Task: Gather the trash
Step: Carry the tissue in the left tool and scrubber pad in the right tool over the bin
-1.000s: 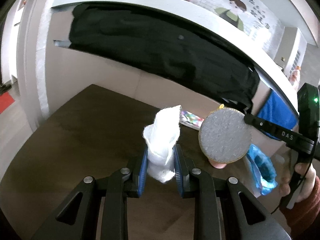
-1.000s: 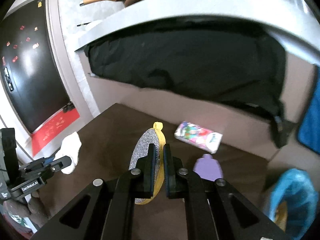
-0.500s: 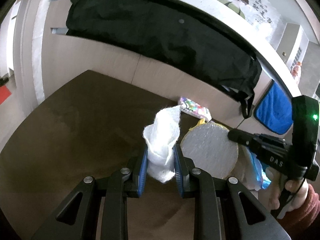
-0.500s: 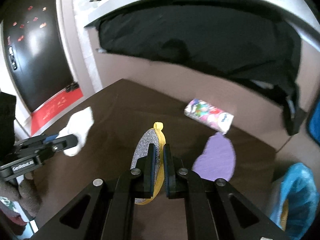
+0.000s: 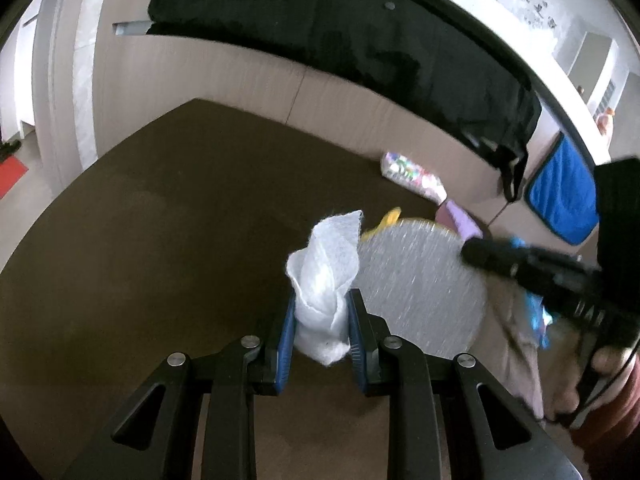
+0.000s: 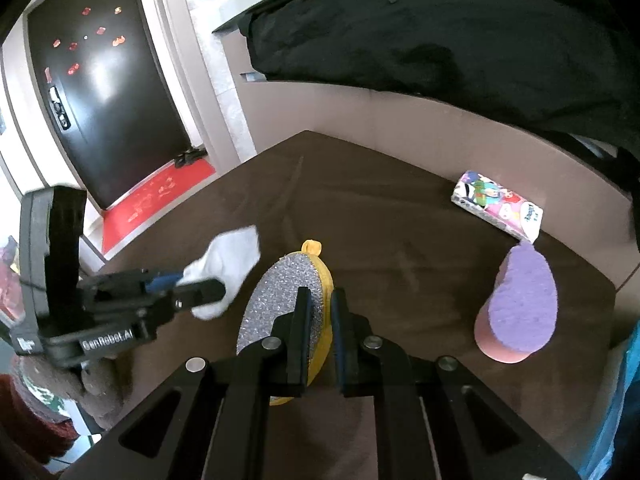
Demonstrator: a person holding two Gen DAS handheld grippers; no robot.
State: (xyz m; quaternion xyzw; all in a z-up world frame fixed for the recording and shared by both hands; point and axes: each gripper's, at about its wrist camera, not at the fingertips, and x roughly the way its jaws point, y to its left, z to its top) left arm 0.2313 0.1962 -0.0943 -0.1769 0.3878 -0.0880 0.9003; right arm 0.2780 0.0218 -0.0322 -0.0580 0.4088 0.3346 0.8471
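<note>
Both hand-held tools have sunk toward the dark brown tabletop [image 6: 380,208] since a second ago, and the right gripper [image 6: 318,316] has just been letting its jaws part: in its own view a thin gap now shows between the right pad and the round silver-glitter scouring pad with yellow backing and loop [image 6: 288,300], which stands on edge between the fingers, leaning on the left one and seemingly touching the table, so it looks released or nearly so. Seen from the left wrist, that disc [image 5: 420,288] sits just right of the left gripper [image 5: 320,320], whose blue pads are clenched on a crumpled white paper tissue [image 5: 326,276]; the wad bulges above the fingers and is held clear of the surface. Tissue of this kind should be very light and soft, crushing rather than slipping, so a pinch across its bunched middle, as now, seems safest. The scourer looks light and thin, flexible but springy, so it may topple flat once freed; retaking it across the rim near the loop would likely work best. Further right stand a purple-faced pink sponge [image 6: 520,304] and a colourful cartoon-printed tissue pack [image 6: 498,206], both untouched, with a blue plastic bag [image 6: 624,400] at the frame edge, probably where the rubbish goes
</note>
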